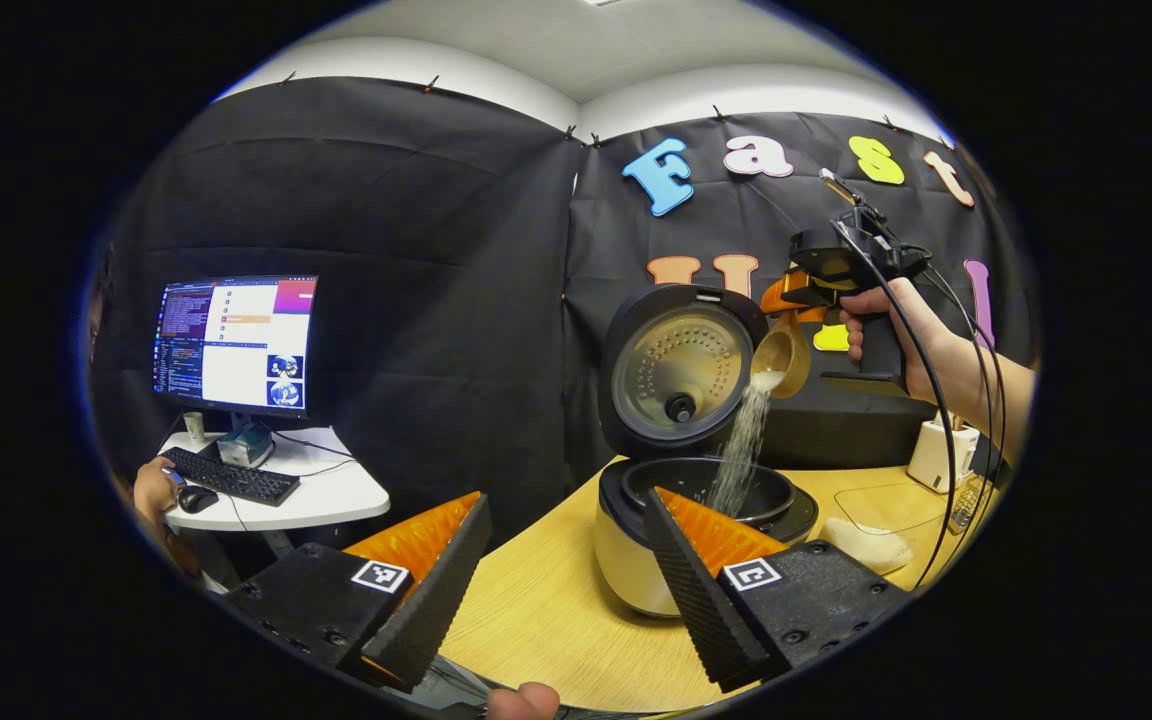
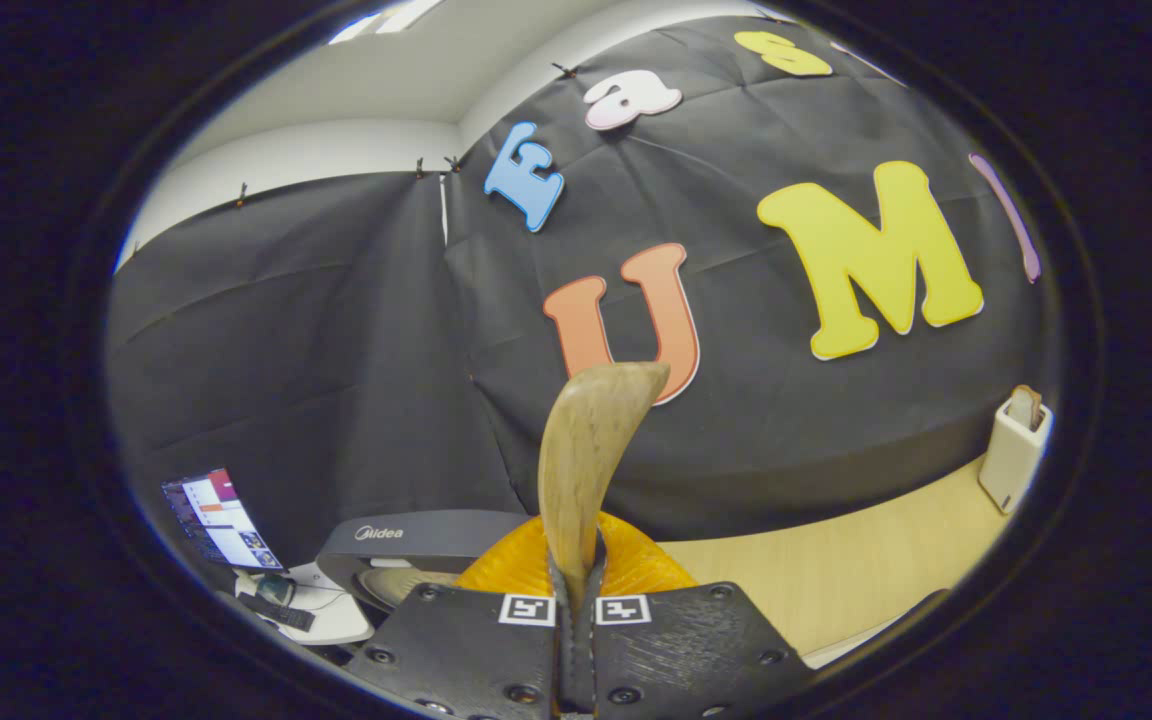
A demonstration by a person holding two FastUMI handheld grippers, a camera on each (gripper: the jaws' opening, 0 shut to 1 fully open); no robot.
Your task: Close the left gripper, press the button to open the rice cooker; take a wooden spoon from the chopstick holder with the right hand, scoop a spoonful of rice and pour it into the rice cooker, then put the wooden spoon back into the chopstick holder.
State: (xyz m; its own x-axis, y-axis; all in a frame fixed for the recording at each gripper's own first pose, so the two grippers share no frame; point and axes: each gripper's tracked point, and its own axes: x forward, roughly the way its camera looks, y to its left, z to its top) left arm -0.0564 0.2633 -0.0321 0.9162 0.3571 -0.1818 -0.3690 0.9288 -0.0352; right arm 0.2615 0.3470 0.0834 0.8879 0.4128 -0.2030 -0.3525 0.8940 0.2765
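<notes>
1. Rice cooker [image 1: 636, 560]: rounded cream body on pale wood-grain table [image 1: 536, 610], round lid [image 1: 681, 370] upright w/ dimpled metal inner plate.
2. Wooden spoon [image 1: 781, 355]: smooth grain, bowl tipped above the pot, white rice [image 1: 741, 450] streaming into dark inner pot.
3. Right gripper [image 2: 576, 590]: ribbed black fingers clenched on spoon handle.
4. Left gripper [image 1: 566, 560]: jaws spread wide, holding nothing, near cooker.
5. White chopstick holder [image 2: 1014, 450] at table's far edge.
</notes>
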